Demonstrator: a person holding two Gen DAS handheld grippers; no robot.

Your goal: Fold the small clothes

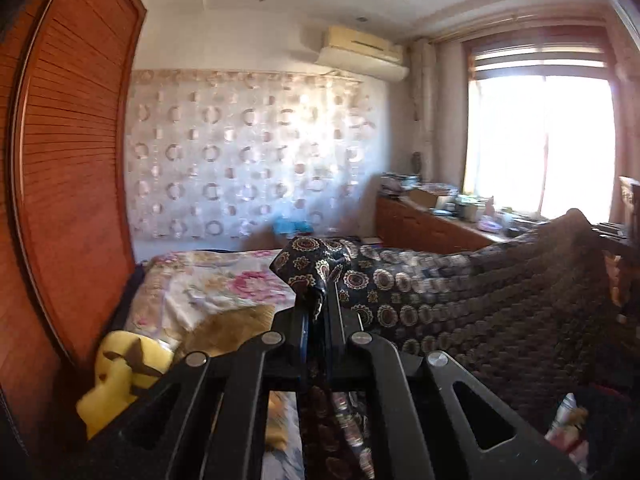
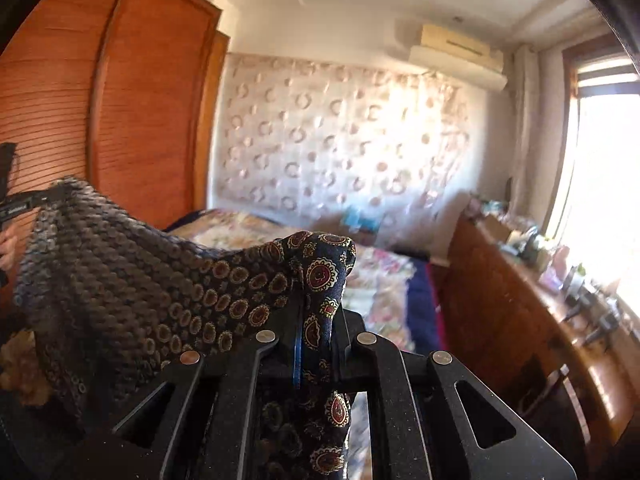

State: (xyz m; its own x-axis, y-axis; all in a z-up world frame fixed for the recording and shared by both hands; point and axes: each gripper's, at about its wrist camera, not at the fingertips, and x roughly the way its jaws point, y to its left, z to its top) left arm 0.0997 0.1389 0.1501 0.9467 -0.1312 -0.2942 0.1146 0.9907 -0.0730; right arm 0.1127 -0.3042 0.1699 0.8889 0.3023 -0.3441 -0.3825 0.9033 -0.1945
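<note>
A dark navy garment point(image 1: 420, 292) printed with red and gold medallions hangs stretched in the air between my two grippers, above the bed. My left gripper point(image 1: 318, 300) is shut on one corner of it, which bunches over the fingertips. My right gripper point(image 2: 318, 300) is shut on the other corner of the garment point(image 2: 160, 280). The cloth runs to the right in the left wrist view and to the left in the right wrist view, where the left gripper point(image 2: 24, 204) shows at the far left edge. Part of the garment hangs down under each gripper.
A bed with a floral cover point(image 1: 208, 280) lies below, with a yellow plush toy point(image 1: 120, 376) and a tan item on it. A wooden wardrobe point(image 2: 120, 100) stands to the left. A long wooden cabinet point(image 2: 520, 312) cluttered with small things runs under the bright window point(image 1: 540, 144).
</note>
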